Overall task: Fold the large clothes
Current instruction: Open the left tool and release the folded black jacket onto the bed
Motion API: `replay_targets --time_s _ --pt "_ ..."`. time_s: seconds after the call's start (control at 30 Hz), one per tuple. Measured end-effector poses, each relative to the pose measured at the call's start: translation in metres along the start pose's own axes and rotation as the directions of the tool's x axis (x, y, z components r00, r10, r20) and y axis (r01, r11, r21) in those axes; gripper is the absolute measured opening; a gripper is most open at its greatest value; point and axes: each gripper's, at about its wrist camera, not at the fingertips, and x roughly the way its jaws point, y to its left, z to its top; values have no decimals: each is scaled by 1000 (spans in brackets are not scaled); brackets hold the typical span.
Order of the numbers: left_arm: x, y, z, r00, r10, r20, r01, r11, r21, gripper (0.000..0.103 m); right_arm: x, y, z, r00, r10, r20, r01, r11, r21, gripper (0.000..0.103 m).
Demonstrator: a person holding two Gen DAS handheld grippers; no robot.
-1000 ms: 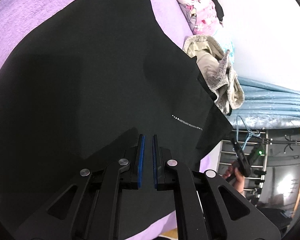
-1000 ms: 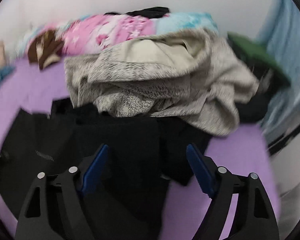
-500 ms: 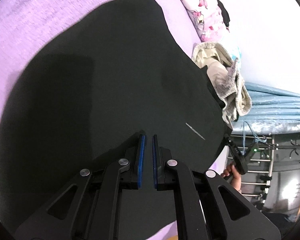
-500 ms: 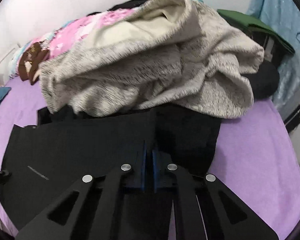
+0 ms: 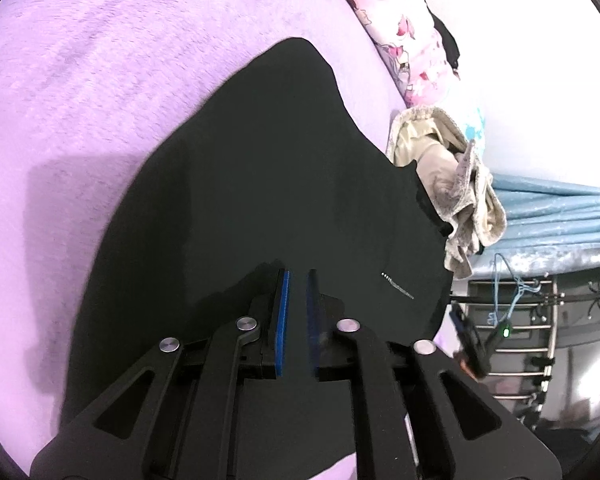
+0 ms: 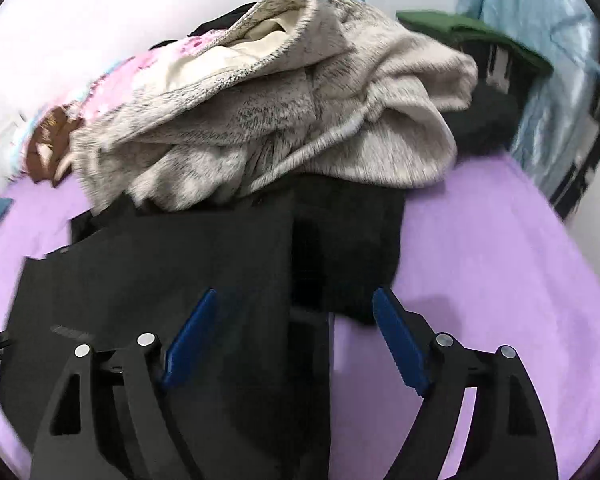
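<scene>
Our left gripper (image 5: 296, 304) pinches the black garment (image 5: 260, 184); our right gripper (image 6: 296, 336) gapes wide above it, fleece pile (image 6: 300, 112) hiding its far edge.

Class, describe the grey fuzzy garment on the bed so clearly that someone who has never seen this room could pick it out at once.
Start at the purple bedspread and find the flat black garment spread on it. Heaped over that garment's far edge is the grey fuzzy garment. Unlike the smooth black cloth and the pink flowered fabric behind it, it is crumpled, speckled and plush, with a cream lining showing.
</scene>
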Motion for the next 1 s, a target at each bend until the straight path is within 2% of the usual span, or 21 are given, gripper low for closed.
replay_targets --time_s 0.07,0.13,0.17,0.2,0.23,0.3,0.47,0.67,0.77,0.93,1.0 --pt "-4 4 0 1000 2 -9 -2 1000 -10 11 -14 -6 -14 1000 18 -2 -18 1000 14 82" --pt "-8 9 1 1000 -3 -27 3 1000 -24 39 -30 -13 -28 998 55 -5 -55 998 27 85" --pt "-12 12 1 999 -25 -24 24 999 -42 62 -37 -15 -35 997 71 -8 -70 997 33 85" --pt "-16 15 1 999 -45 -16 44 998 -54 70 -41 -15 -39 997 78 -13 -78 996 38 86" --pt "-19 15 1 999 -50 -17 49 997 -57 71 -45 -15 -46 995 94 -22 -93 995 47 86" --pt "-24 17 1 999 -37 -25 35 998 -49 80 -50 -15 -58 991 126 -46 -124 990 61 87" --pt "-39 32 4 998 -47 -32 45 997 -65 83 -53 -12 -79 985 147 -89 -143 989 48 88" --pt "-58 46 7 999 -30 -33 28 998 -58 85 -53 -21 -97 981 160 -113 -147 983 111 88" --pt "-64 54 7 999 1 -39 -3 999 -51 85 -59 -21 -105 984 161 -82 -148 979 140 88" --pt "-69 70 0 996 11 -94 -13 1000 -22 87 -79 7 -113 975 220 -21 -214 964 160 90" --pt "-68 75 -5 992 33 -119 -33 999 2 91 -88 35 -115 987 159 -2 -159 983 88 93"
